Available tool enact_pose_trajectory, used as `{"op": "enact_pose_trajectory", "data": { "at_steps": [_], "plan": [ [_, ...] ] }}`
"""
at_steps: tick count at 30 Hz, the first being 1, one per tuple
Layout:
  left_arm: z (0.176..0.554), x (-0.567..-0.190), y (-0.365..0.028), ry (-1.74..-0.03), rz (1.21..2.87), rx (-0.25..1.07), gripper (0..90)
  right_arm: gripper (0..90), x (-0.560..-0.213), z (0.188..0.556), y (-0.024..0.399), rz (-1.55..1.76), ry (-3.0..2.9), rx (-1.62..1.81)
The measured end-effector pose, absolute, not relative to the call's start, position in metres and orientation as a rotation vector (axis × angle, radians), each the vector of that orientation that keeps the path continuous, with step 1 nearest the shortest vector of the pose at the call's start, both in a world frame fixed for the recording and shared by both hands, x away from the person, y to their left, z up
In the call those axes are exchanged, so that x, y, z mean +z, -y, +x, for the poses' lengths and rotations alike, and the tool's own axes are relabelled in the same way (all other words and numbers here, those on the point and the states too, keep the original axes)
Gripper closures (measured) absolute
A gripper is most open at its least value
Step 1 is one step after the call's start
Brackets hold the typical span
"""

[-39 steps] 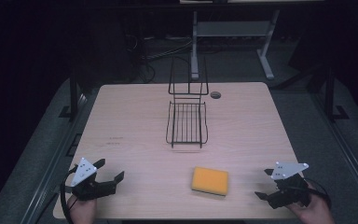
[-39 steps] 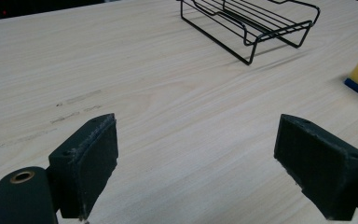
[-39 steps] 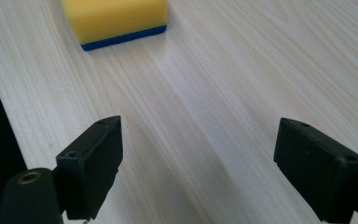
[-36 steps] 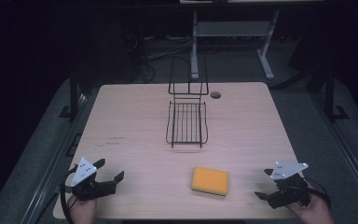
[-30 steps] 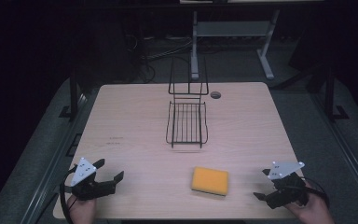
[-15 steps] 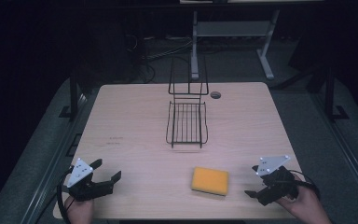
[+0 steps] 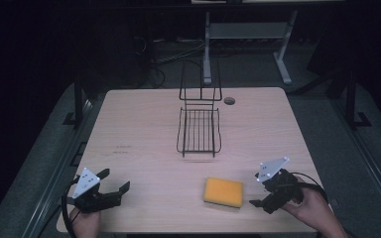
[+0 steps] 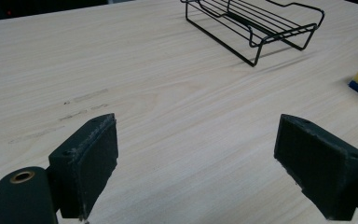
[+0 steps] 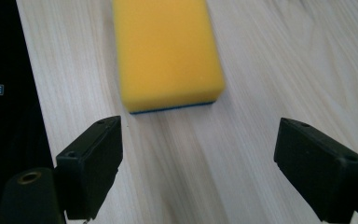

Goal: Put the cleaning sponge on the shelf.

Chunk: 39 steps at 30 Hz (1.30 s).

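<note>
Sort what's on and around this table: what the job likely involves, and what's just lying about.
Likely in play:
sponge, right gripper open and aimed at it
wire rack
left gripper, open

Lying about:
white stand behind the table
floor cables

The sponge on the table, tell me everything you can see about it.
The sponge is a rectangular block, yellow-orange on top with a thin blue layer along its underside, seen at its edge in the right gripper view. It looks soft and foamy. It lies flat on the light wooden table, near the front edge, in front of the black wire rack and apart from it. Nothing grips it: the right gripper sits just beside it, fingers open and pointed at it.
</note>
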<state>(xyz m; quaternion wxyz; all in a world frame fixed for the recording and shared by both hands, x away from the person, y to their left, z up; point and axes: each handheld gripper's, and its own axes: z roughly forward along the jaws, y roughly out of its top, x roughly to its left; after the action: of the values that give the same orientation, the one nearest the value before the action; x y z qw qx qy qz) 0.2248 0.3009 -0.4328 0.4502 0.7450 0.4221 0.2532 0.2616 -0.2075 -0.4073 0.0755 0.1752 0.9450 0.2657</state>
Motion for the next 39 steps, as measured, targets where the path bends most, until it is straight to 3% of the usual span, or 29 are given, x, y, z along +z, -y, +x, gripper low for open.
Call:
{"op": "enact_pose_trajectory", "data": {
  "at_steps": [39],
  "plan": [
    [0.223, -0.431, -0.301, -1.039, 1.829, 0.631, 12.8, 15.1, -0.403, 0.283, 0.151, 0.343, -2.939, 0.726]
  ]
}}
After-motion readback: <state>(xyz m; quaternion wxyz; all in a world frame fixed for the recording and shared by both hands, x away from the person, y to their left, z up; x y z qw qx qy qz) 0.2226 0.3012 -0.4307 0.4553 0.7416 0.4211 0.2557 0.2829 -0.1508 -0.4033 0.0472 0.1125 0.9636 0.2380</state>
